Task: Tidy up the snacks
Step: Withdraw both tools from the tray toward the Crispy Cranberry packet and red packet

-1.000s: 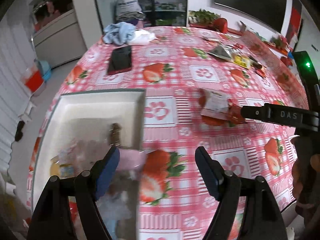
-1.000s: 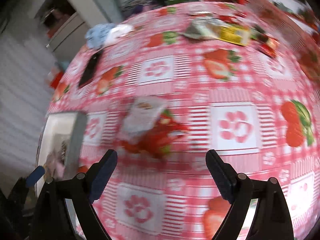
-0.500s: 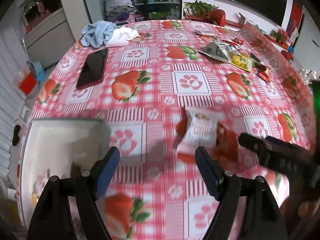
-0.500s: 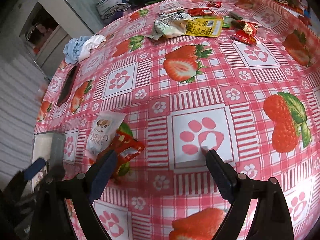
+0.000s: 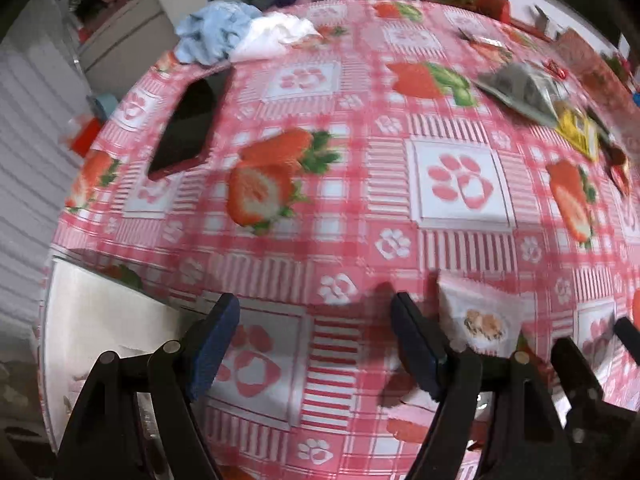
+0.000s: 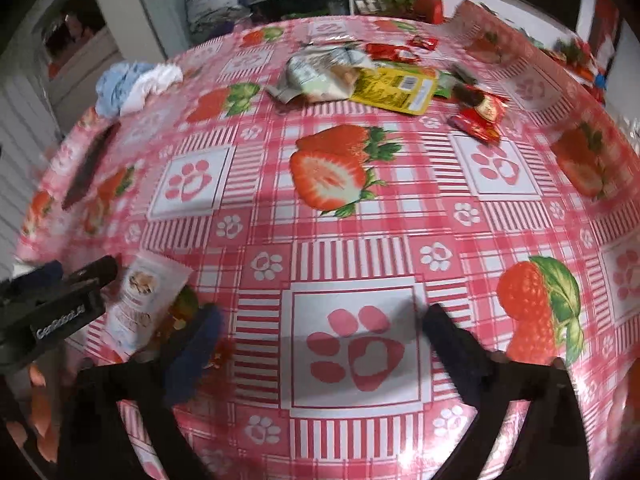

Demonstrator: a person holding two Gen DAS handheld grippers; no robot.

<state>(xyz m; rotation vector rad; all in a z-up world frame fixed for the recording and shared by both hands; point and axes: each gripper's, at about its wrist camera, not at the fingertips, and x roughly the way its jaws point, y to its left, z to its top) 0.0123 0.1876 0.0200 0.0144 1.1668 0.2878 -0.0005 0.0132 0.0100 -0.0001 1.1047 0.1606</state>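
White snack packet (image 5: 482,322): lies flat on the table (image 5: 360,208), over a red wrapper (image 6: 182,316), just right of the left gripper's right finger. Printed with a food picture.
Left gripper (image 5: 316,344): jaws apart, nothing between them, only tablecloth; the packet lies outside the gap.
Right gripper (image 6: 320,352): jaws opening wide, empty, over a paw-print square; the packet (image 6: 140,300) lies just beyond its left finger.
White bin (image 5: 92,320): at the table's near left edge, beside the left gripper.
Snack pile (image 6: 360,76): silver, yellow and red packets (image 6: 480,116), far side of the table, well apart from both grippers.
Black phone (image 5: 188,128): far left, flat.
Blue and white cloths (image 5: 240,32): far left edge, bunched.
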